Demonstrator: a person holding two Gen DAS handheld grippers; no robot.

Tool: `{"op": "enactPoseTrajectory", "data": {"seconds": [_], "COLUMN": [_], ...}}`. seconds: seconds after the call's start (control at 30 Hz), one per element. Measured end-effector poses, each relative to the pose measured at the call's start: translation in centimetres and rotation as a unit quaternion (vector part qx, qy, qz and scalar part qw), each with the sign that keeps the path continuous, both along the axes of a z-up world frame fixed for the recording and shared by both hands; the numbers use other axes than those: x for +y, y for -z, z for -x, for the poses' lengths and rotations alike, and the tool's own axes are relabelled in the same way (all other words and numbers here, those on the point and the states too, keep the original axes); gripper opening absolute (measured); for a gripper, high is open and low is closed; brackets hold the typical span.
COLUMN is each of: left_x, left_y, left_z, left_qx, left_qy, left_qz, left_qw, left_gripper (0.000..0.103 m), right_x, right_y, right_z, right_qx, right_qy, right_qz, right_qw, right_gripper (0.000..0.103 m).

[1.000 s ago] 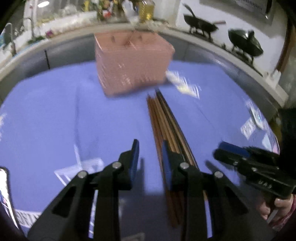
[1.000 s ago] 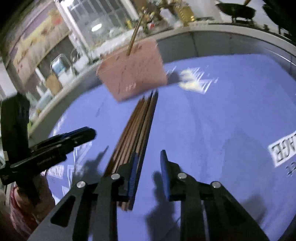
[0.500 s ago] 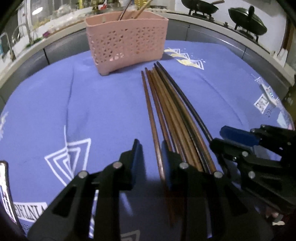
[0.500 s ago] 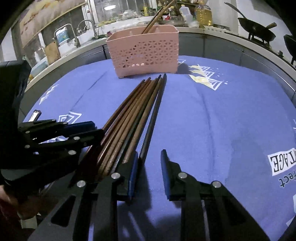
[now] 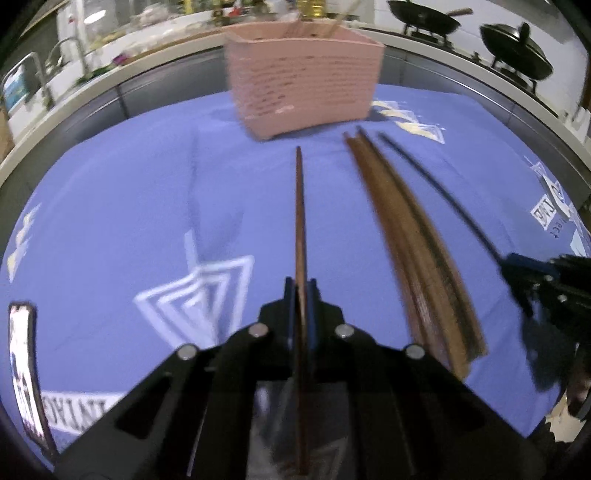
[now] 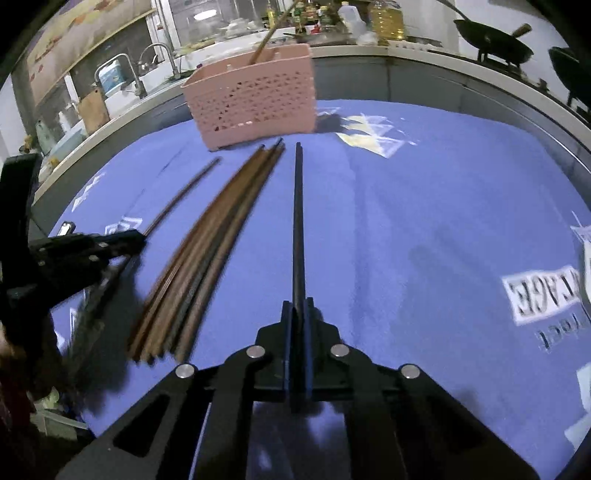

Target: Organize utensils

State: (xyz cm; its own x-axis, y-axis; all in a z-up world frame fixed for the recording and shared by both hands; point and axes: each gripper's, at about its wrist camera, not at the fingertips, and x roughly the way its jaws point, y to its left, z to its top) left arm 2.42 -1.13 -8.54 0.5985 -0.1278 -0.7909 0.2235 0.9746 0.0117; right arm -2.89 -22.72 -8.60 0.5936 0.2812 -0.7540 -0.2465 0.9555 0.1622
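Observation:
In the left wrist view my left gripper (image 5: 300, 286) is shut on a brown chopstick (image 5: 300, 214), which points at the pink perforated basket (image 5: 303, 77) at the far side of the table. To its right lies a bundle of several brown chopsticks (image 5: 410, 243). In the right wrist view my right gripper (image 6: 297, 308) is shut on a black chopstick (image 6: 298, 221) that also points toward the basket (image 6: 255, 96). The bundle (image 6: 207, 258) lies to its left, and the left gripper (image 6: 88, 247) holds its brown chopstick (image 6: 177, 197) further left. The right gripper (image 5: 535, 273) appears at the left view's right edge with the black chopstick (image 5: 439, 188).
A blue cloth (image 6: 424, 206) with white prints covers the table. The basket holds a couple of upright chopsticks (image 6: 271, 33). A phone (image 5: 26, 369) lies at the near left edge. Behind the table run a counter with a sink tap (image 6: 155, 62) and woks (image 5: 517, 48).
Both grippers have shut, the left on a brown chopstick and the right on the black one. Each chopstick is now pulled apart from the bundle, which lies between them.

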Motion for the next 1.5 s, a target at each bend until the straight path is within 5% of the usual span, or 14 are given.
{"op": "enactPoseTrajectory", "data": {"seconds": [0.23, 0.37, 0.6, 0.83, 1.1, 1.17, 1.23, 1.5], "left_x": [1.9, 1.4, 0.7, 0.9, 0.0, -0.4, -0.9, -0.9], "left_y": [0.1, -0.2, -0.2, -0.4, -0.3, -0.4, -0.4, -0.2], "left_z": [2.6, 2.1, 0.0, -1.6, -2.8, -2.9, -2.7, -2.0], "left_qx": [0.006, 0.017, 0.023, 0.019, 0.002, -0.001, -0.007, -0.016], "left_qy": [-0.019, -0.007, 0.011, 0.002, 0.006, 0.018, 0.026, 0.025], "left_qz": [0.003, 0.0, -0.034, -0.026, -0.033, -0.031, -0.045, -0.056], "left_qw": [0.9998, 0.9998, 0.9991, 0.9995, 0.9994, 0.9994, 0.9986, 0.998], "left_gripper": [0.009, 0.034, 0.036, 0.037, 0.035, 0.016, 0.008, 0.007], "right_x": [-1.7, -2.0, -1.7, -1.5, -2.1, -2.2, -2.3, -1.2], "right_y": [0.3, 0.4, 0.6, 0.5, 0.6, 0.7, 0.7, 0.6], "right_z": [3.5, 3.9, 5.3, 5.6, 6.3, 6.4, 6.5, 6.9], "right_qx": [0.004, 0.004, -0.001, 0.003, 0.002, 0.002, 0.002, -0.01], "right_qy": [0.012, 0.024, 0.047, 0.048, 0.053, 0.054, 0.056, 0.056], "right_qz": [-0.005, -0.024, -0.009, 0.011, 0.007, 0.004, 0.003, 0.051], "right_qw": [1.0, 0.999, 0.999, 0.999, 0.999, 0.999, 0.998, 0.997], "right_gripper": [0.006, 0.006, 0.008, 0.008, 0.009, 0.009, 0.009, 0.009]}}
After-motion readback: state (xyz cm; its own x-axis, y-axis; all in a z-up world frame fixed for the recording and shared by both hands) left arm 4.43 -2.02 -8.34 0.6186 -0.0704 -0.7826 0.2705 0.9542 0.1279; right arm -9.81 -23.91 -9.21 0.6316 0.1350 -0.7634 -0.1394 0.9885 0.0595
